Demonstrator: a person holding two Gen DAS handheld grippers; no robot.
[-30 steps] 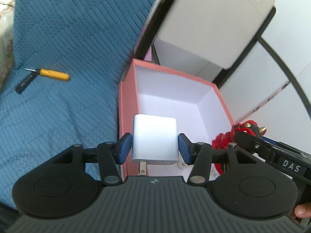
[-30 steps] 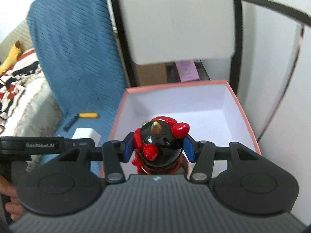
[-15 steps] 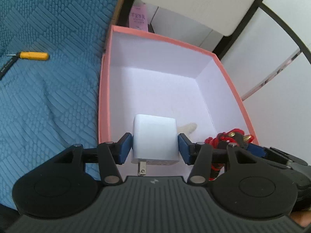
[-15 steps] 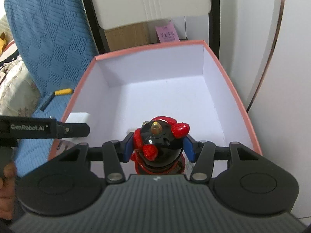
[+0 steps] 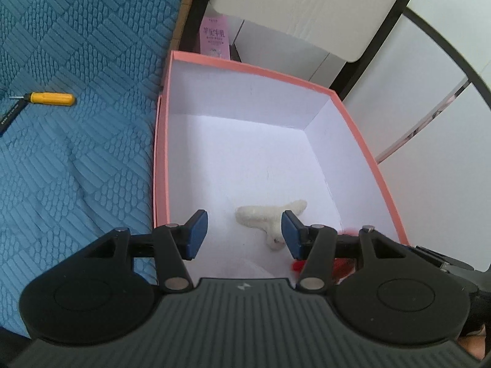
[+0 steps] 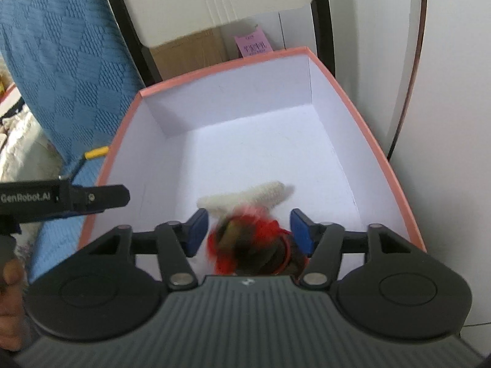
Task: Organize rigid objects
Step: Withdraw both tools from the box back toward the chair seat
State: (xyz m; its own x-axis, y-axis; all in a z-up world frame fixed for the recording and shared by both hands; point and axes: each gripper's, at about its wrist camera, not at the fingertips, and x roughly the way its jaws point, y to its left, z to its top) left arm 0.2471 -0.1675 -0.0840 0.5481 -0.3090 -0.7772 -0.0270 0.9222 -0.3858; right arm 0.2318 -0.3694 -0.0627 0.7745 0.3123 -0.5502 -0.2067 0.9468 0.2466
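My left gripper [image 5: 244,234] hangs open over the near end of the pink box [image 5: 254,69], with nothing between its pads. A pale blocky shape [image 5: 245,268] on the box floor just under it may be the white charger. My right gripper [image 6: 248,234] is also over the pink box [image 6: 221,70], and its jaws are opening. The red and black figurine [image 6: 251,242] is blurred between them, and the pads stand clear of it. A white fuzzy branched piece [image 6: 245,197] lies on the box floor ahead, also seen as the white piece [image 5: 270,217].
A yellow-handled screwdriver [image 5: 50,98] and a dark pen-like stick [image 5: 9,116] lie on the blue quilted cover [image 5: 76,168] left of the box. A black-framed white chair [image 6: 214,6], a cardboard carton [image 6: 190,52] and a pink carton [image 5: 214,36] stand behind the box. White panels are on the right.
The white charger has left the left jaws, which now stand a little wider. The right jaws have spread and the figurine has dropped from them, blurred. Both grippers sank toward the box earlier.
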